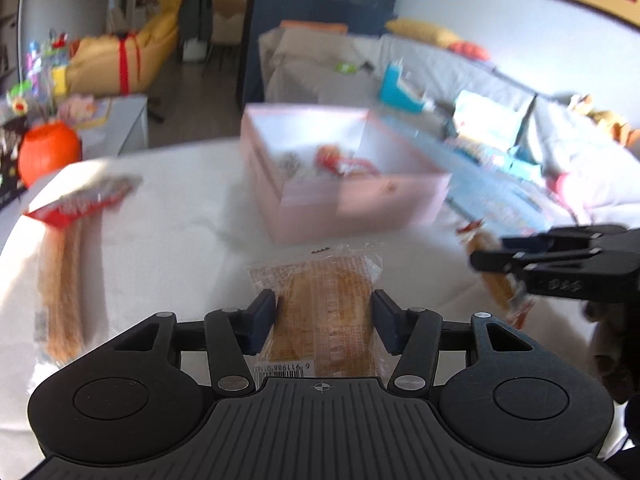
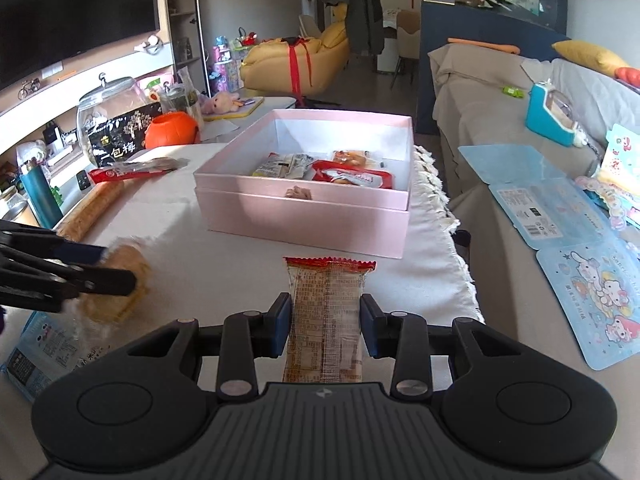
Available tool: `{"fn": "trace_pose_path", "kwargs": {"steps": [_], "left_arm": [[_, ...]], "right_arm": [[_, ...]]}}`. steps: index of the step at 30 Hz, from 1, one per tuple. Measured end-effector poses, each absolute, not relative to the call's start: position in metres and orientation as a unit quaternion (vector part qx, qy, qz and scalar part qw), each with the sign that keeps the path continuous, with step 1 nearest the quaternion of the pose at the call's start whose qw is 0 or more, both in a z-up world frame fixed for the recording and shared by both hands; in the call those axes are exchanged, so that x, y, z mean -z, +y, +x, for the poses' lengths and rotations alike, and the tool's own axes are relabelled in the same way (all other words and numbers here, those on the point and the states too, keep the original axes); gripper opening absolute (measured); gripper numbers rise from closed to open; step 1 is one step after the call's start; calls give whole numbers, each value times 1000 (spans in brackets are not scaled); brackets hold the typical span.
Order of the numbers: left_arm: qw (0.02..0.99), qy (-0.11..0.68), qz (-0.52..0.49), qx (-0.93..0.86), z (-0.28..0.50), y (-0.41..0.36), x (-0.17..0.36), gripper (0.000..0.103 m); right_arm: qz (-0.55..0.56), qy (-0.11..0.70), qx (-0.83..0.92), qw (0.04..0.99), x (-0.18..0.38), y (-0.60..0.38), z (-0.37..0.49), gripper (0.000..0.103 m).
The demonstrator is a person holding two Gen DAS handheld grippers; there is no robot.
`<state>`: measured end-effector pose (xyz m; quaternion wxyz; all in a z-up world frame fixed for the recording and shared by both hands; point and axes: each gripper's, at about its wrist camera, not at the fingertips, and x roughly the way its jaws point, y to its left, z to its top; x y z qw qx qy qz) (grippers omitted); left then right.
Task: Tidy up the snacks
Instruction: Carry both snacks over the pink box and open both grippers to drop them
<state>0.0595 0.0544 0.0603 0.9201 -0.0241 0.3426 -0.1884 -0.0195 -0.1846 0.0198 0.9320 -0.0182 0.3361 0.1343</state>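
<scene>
Crinkly film, light, slippery, crushable: held mid-body. Left claw [image 1: 324,322] clamps bread pack [image 1: 320,312]; right claw [image 2: 325,328] clamps wafer pack [image 2: 326,320], near pink box [image 2: 304,208].

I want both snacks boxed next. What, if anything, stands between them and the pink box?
Nothing visible does. Bare tablecloth lies between each held snack, the bread pack and the red-edged pack, and the open pink box.

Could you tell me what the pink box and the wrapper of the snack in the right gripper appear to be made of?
Pink box: probably rigid cardboard with a soft pearly sheen; straight walls, crisp edges, plain white inside. Snack wrapper in the right gripper: thin, clear glossy plastic film, printed; it shows a crimped, zigzag red top edge and the biscuit through it.
</scene>
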Motion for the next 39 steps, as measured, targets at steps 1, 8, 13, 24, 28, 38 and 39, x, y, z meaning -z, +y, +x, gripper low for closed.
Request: {"fn": "trace_pose_path", "kwargs": {"steps": [1,8,13,24,28,38,39], "left_arm": [[923,333,-28,192,58,55,-66,58],[938,256,-40,229,75,47,-122,58],[943,196,-43,265,143,24,-170,60],[941,302,-10,150,218,111,-120,58],[935,355,-5,18,236,169,-78,56],[918,392,-35,43,234,187,-29,42],[918,393,-16,50,228,179,-27,40]], "right_arm": [[-16,333,-133,933,-22,-186,-20,36],[1,297,-144,944,-54,-188,-13,36],[-6,225,-139,964,-125,-182,33,36],[-27,300,-131,945,-95,-174,87,82],[-56,342,-197,917,-63,-141,71,82],[-122,402,-388,820,-19,-40,0,84],[-128,406,-397,813,-15,-32,-6,85]]}}
